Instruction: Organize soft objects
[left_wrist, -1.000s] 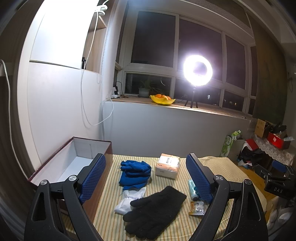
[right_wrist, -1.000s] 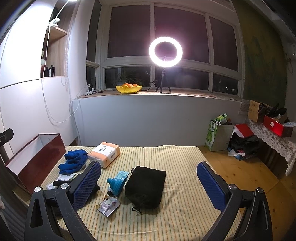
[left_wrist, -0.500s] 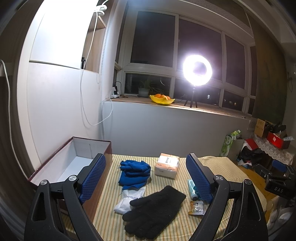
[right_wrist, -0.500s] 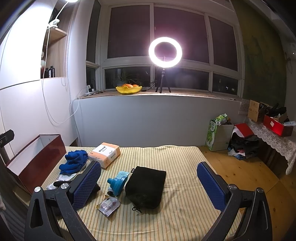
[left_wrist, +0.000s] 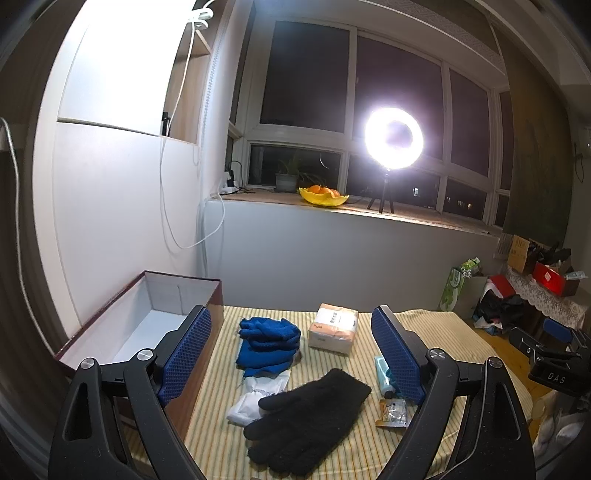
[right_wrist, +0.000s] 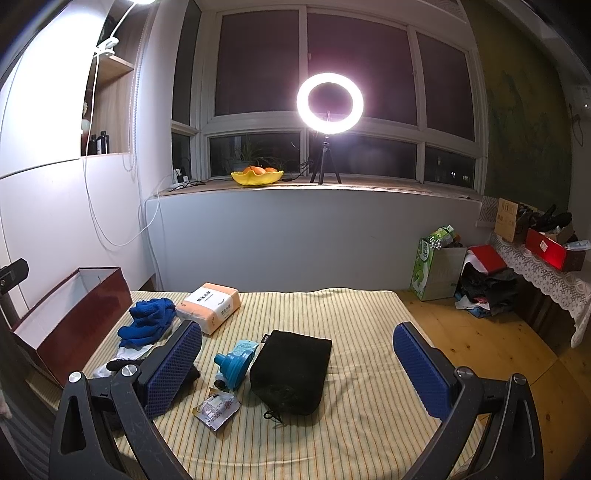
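Hovering with jaws spread wide and empty, left gripper (left_wrist: 291, 354) faces a black glove (left_wrist: 310, 417), right gripper (right_wrist: 297, 363) a black pouch (right_wrist: 291, 369), on the striped tabletop (right_wrist: 362, 413).

On the striped table lie one black glove (left_wrist: 310, 413), one blue cloth pile (left_wrist: 267, 341), one tissue pack (left_wrist: 334, 326), one black pouch (right_wrist: 291, 369) and one open box (left_wrist: 147, 325).

Between your left claw (left_wrist: 291, 354) pads sits a fuzzy knit black glove (left_wrist: 310, 417) on ribbed striped cloth (left_wrist: 351, 450). Left of it, a glossy maroon box (left_wrist: 192, 398). Your right claw (right_wrist: 297, 365) frames a matt black fabric pouch (right_wrist: 291, 369).
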